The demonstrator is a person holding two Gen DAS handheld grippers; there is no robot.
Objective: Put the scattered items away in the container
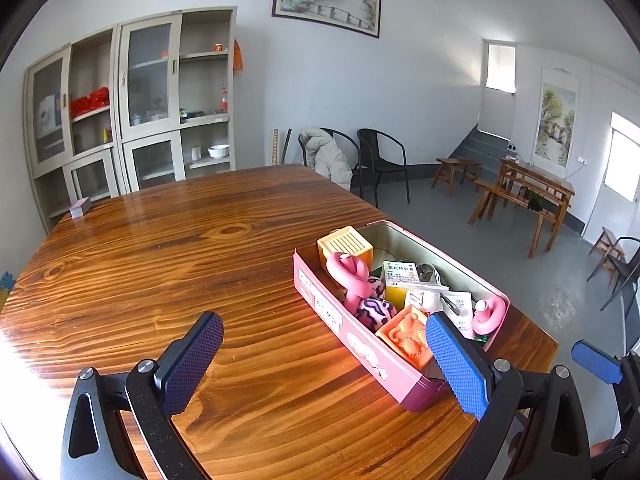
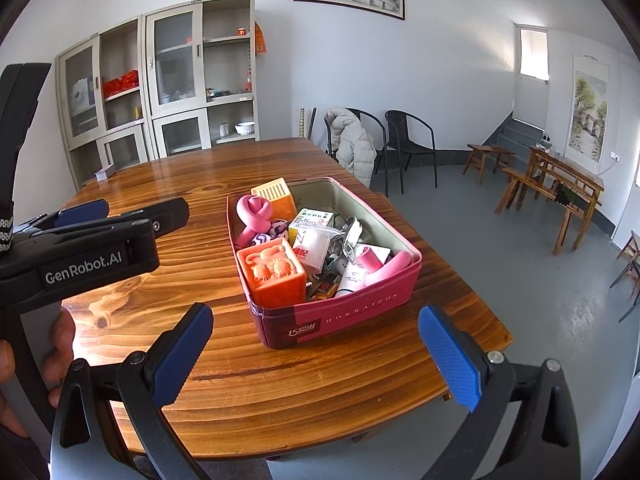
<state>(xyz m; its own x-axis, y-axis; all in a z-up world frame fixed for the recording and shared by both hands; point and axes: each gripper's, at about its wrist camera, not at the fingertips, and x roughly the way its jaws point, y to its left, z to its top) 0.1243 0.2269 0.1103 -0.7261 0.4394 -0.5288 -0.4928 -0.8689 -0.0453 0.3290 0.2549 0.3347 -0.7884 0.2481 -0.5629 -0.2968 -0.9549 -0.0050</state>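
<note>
Our two hand-held grippers hover over a varnished wooden table [image 2: 168,184], both with their blue-padded fingers spread wide and holding nothing. The pink rectangular tin [image 2: 332,316] stands on the table toward its right edge, filled with the gathered items. Our left gripper [image 1: 326,364] hangs over the table with its right finger pad [image 1: 456,364] in front of the tin's near corner; our right gripper [image 2: 316,356] faces the tin's short end from just beyond the table edge.

Inside the tin we see an orange block moulded with crab shapes [image 2: 274,274] at the near left corner, a pink knotted rubber toy [image 2: 256,210] behind it, a yellow slotted cube [image 2: 276,196] at the far left corner, a small yellow-and-white carton [image 2: 310,220] in the middle and a pink ring-shaped toy [image 1: 488,314] at the near right.

A small pale box [image 1: 80,207] sits alone at the table's far left corner.
</note>
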